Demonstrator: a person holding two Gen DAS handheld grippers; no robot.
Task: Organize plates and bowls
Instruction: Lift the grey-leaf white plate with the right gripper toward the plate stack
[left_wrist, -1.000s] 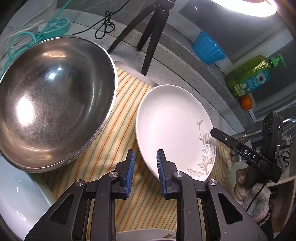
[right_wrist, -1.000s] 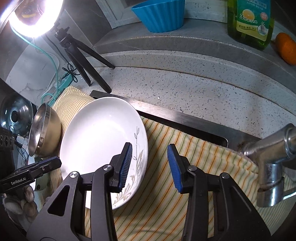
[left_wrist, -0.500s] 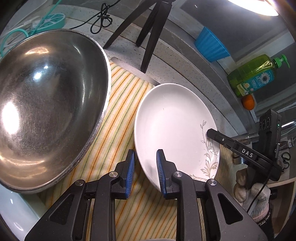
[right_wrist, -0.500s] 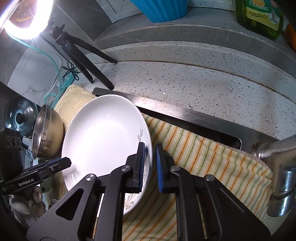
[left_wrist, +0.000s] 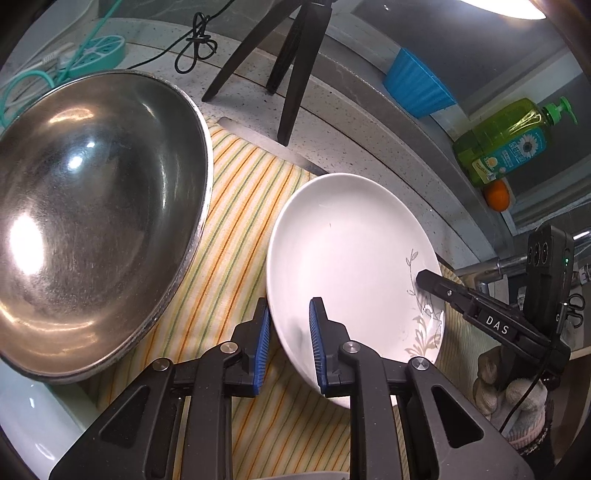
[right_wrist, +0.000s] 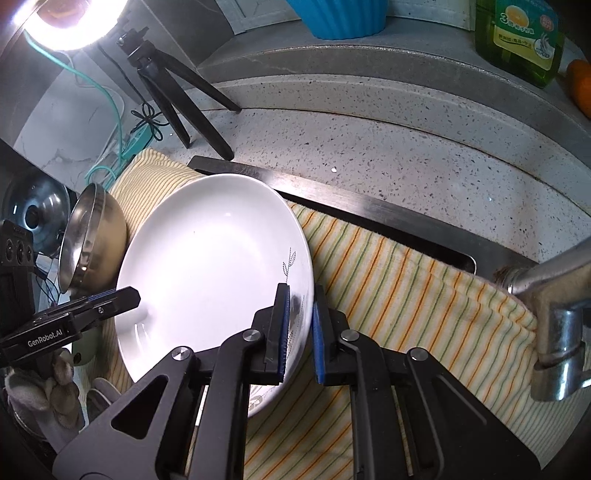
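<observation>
Plate (right_wrist: 207, 258) on striped cloth (right_wrist: 399, 280) | our right claw (right_wrist: 299, 325) clamped on its right rim | our left claw (left_wrist: 288, 347) apart, straddling its near-left rim | steel bowl (left_wrist: 92, 214) further left.

A white plate (left_wrist: 351, 258) (grey leaf sprigs printed near one rim) sits tilted above a yellow striped cloth (left_wrist: 236, 221). Beside it on the cloth, a large steel bowl (left_wrist: 92, 221) leans on edge, hollow showing.
</observation>
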